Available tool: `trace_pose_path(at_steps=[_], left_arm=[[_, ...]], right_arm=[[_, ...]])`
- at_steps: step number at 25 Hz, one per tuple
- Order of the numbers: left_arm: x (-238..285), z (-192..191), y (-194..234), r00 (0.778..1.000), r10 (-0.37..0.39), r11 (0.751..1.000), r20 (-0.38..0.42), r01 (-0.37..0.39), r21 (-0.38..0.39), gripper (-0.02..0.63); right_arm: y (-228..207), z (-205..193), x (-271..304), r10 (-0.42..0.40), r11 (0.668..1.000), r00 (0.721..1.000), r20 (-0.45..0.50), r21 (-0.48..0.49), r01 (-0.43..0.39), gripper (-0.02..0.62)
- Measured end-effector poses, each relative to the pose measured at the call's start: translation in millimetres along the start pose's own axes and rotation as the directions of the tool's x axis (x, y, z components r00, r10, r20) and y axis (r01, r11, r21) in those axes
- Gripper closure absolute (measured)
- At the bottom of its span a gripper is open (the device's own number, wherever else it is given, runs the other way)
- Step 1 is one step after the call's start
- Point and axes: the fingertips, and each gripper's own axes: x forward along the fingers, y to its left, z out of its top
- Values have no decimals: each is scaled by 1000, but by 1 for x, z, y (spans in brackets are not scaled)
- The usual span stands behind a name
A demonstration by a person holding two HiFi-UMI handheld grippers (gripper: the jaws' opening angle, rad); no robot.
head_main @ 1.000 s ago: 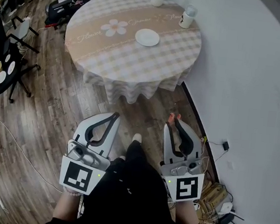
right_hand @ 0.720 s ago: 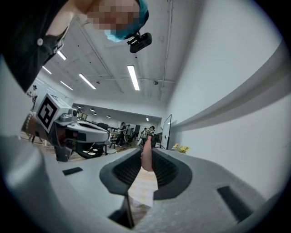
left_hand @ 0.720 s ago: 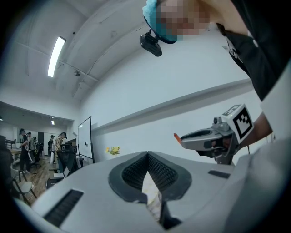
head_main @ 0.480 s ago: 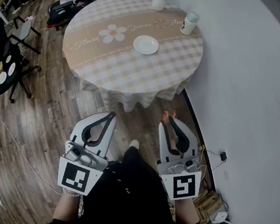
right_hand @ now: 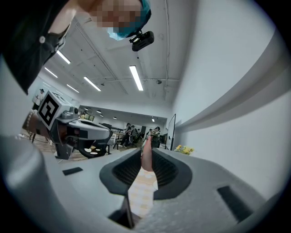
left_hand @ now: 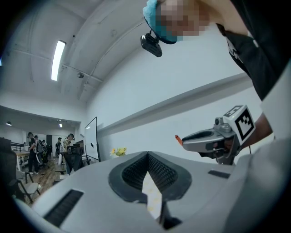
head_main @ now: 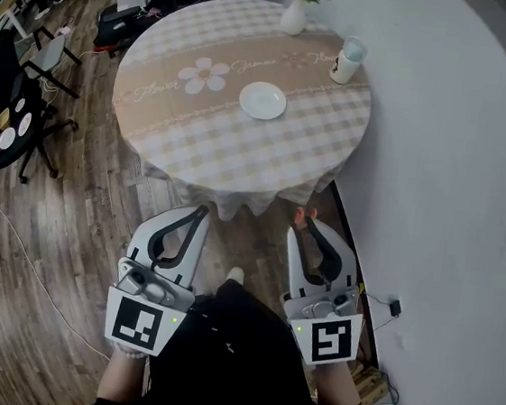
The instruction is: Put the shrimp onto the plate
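Note:
A white plate (head_main: 263,100) lies near the middle of the round table (head_main: 179,134) with the checked cloth, far ahead of both grippers. My right gripper (head_main: 304,222) is shut on a small orange-pink shrimp (head_main: 302,216), which sticks out past its tips. In the right gripper view the shrimp (right_hand: 146,154) stands pinched between the jaws. My left gripper (head_main: 200,211) is shut with nothing in it, level with the right one. Both are held low in front of the person's body, short of the table's near edge.
A vase of yellow flowers (head_main: 295,13) and a pale cup (head_main: 347,61) stand at the table's far side. A white wall (head_main: 456,175) runs along the right. Black office chairs (head_main: 9,115) stand on the wooden floor to the left. Cables lie by the wall (head_main: 394,306).
The table and plate have slid lower and nearer in the head view as the person steps forward. Both grippers stay shut, the right one still holding the shrimp.

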Motion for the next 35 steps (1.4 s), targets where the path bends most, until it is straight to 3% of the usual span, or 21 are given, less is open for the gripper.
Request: trace_pose_path(at_steps=[12, 24, 35], left_arm=[[37, -6, 2, 998, 44, 998, -41, -45, -40, 606], [61, -2, -12, 999, -15, 1000, -34, 14, -12, 606], [90, -2, 10, 998, -57, 998, -4, 57, -6, 606]], right_arm=[[-39, -13, 18, 20, 1000, 1000, 0, 13, -20, 537], [-57, -23, 13, -18, 1000, 1000, -16, 18, 19, 538], [-72, -24, 37, -67, 998, 997, -24, 2, 67, 538]])
